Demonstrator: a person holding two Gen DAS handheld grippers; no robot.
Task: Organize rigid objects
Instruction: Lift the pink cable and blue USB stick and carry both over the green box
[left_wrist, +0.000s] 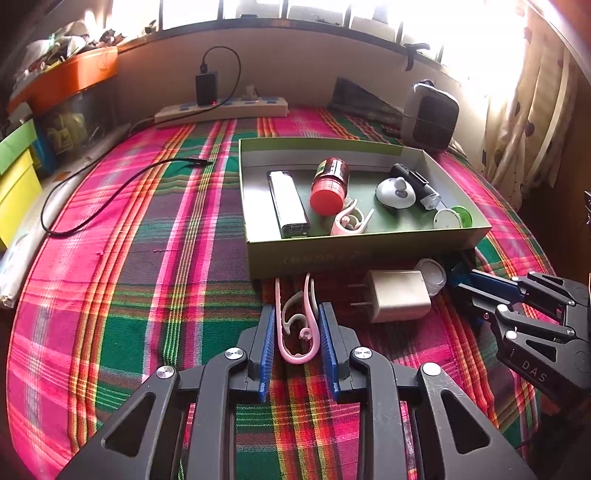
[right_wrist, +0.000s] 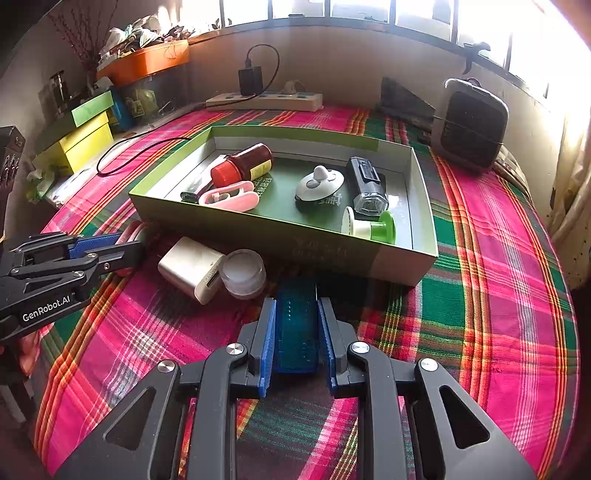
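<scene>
Pink plastic, a curved clip (left_wrist: 297, 325), is being held between the closed pads of the left gripper (left_wrist: 297, 325), its long axis running straight ahead along the fingers toward the green box (left_wrist: 369, 247). A blue translucent block (right_wrist: 295, 332) is being clamped the same way by the right gripper (right_wrist: 295, 334), lengthwise between the pads, with the box wall just beyond its far end. Both loads are being kept low over the plaid cloth (left_wrist: 147, 258), close to the near wall, so a lift over the rim is judged to be what the coming move calls for (neither arm looks clearly nearer).

Inside the box a white power bank (left_wrist: 288, 203), a red-capped bottle (left_wrist: 328, 184), a second pink clip (left_wrist: 349, 221), a white knobbed lid (left_wrist: 395, 192), a black torch (left_wrist: 413, 184) and a green-and-white spool (left_wrist: 452, 218) are already lying. Still outside, touching each other just before the wall, a white charger (left_wrist: 399, 295) and a small clear jar (left_wrist: 430, 275) are waiting.
</scene>
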